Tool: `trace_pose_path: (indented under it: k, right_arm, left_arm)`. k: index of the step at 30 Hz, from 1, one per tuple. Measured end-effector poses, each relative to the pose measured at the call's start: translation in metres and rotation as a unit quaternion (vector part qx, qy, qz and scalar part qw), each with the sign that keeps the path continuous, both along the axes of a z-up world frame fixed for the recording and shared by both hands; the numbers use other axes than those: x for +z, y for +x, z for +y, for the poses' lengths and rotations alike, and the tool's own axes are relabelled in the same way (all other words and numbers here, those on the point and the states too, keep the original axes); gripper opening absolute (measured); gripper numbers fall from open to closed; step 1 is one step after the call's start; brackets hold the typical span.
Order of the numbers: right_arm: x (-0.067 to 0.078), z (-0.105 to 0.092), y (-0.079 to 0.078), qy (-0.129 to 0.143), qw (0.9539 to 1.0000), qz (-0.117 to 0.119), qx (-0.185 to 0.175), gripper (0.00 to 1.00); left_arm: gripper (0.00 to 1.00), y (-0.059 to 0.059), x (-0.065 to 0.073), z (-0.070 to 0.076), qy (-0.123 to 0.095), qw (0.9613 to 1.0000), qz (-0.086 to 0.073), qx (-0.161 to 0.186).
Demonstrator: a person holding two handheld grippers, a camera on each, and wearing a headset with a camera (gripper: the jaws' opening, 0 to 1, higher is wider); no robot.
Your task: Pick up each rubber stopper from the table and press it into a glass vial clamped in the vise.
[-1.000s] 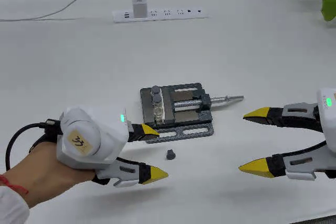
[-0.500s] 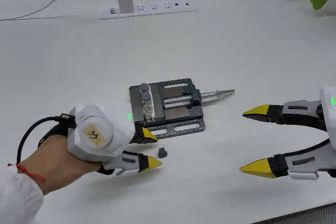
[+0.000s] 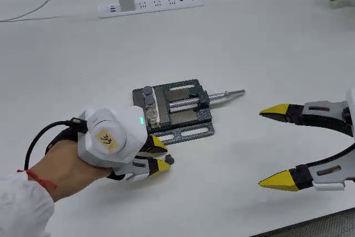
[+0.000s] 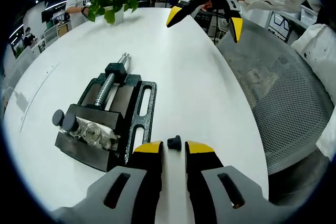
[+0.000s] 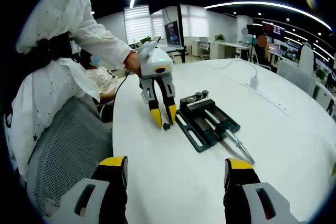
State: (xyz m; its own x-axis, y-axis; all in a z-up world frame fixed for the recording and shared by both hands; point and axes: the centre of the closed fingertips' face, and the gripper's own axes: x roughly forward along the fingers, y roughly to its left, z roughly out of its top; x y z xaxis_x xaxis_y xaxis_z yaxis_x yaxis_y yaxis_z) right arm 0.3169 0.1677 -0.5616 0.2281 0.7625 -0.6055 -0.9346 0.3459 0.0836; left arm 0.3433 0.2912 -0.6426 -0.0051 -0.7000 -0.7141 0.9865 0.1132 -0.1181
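White tabletop (image 3: 266, 54), left gripper (image 4: 174, 148) with yellow tips slightly apart around the rubber stopper (image 4: 174, 142) beside the vise (image 4: 105, 124): pinch it squarely at mid-height before lifting, while the right gripper (image 3: 277, 145) hangs wide open.

- The table (image 3: 266, 54) has a white, smooth, matt top.
- The vise (image 3: 188, 132) is dark grey metal with a dull, faintly grainy finish. Its screw (image 3: 226, 94) is bare bright metal, threaded and shiny.
- The vial (image 4: 94, 131) in the vise is clear, glossy glass.
- The rubber stopper (image 4: 174, 142) looks dark grey and matt.
- The left gripper (image 3: 162, 154) and right gripper (image 3: 267, 147) have smooth white plastic shells with a soft sheen, and black plastic, yellow-tipped jaws.
- The sleeve (image 3: 22, 215) is white cloth.
- The chair (image 4: 283, 93) seat is grey open mesh.
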Motion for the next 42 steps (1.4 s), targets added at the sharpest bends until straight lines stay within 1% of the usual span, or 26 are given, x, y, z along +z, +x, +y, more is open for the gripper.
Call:
trace_pose_path:
  k: [3, 7, 12, 20, 28, 33, 38, 40, 42]
  right_arm:
    - [0.0, -0.004, 0.0, -0.001, 1.0, 0.0, -0.004, 0.74]
    - [0.001, -0.008, 0.001, -0.002, 0.9999, -0.005, -0.011, 0.72]
    - [0.002, -0.01, 0.003, -0.001, 0.9998, -0.009, -0.019, 0.72]
    - [0.004, -0.009, 0.004, -0.001, 0.9997, -0.012, -0.024, 0.71]
    - [0.005, -0.005, 0.005, 0.002, 0.9996, -0.014, -0.026, 0.7]
    - [0.008, -0.003, 0.005, 0.006, 0.9995, -0.017, -0.027, 0.69]
    - [0.012, 0.001, 0.006, 0.009, 0.9993, -0.021, -0.028, 0.68]
    - [0.014, 0.002, 0.007, 0.011, 0.9992, -0.023, -0.029, 0.68]
    - [0.017, 0.004, 0.009, 0.012, 0.9992, -0.026, -0.03, 0.68]
  left_arm:
    - [0.12, 0.0, -0.001, 0.001, 0.005, 1.0, 0.0, -0.003]
    - [0.1, 0.001, -0.003, 0.001, 0.009, 1.0, 0.001, -0.002]
    - [0.07, -0.001, -0.004, 0.002, 0.01, 0.9999, 0.005, -0.004]
    - [0.07, -0.001, -0.004, 0.002, 0.01, 0.9999, 0.01, 0.002]
    - [0.06, -0.001, -0.003, 0.003, 0.01, 0.9999, 0.007, 0.008]
    - [0.06, 0.0, 0.001, 0.001, -0.001, 0.9998, 0.007, 0.019]
    - [0.06, 0.004, 0.014, -0.002, -0.026, 0.9988, 0.001, 0.042]
    - [0.06, 0.003, 0.021, -0.003, -0.036, 0.9981, 0.002, 0.05]
    - [0.06, 0.004, 0.028, -0.004, -0.047, 0.9971, -0.003, 0.06]
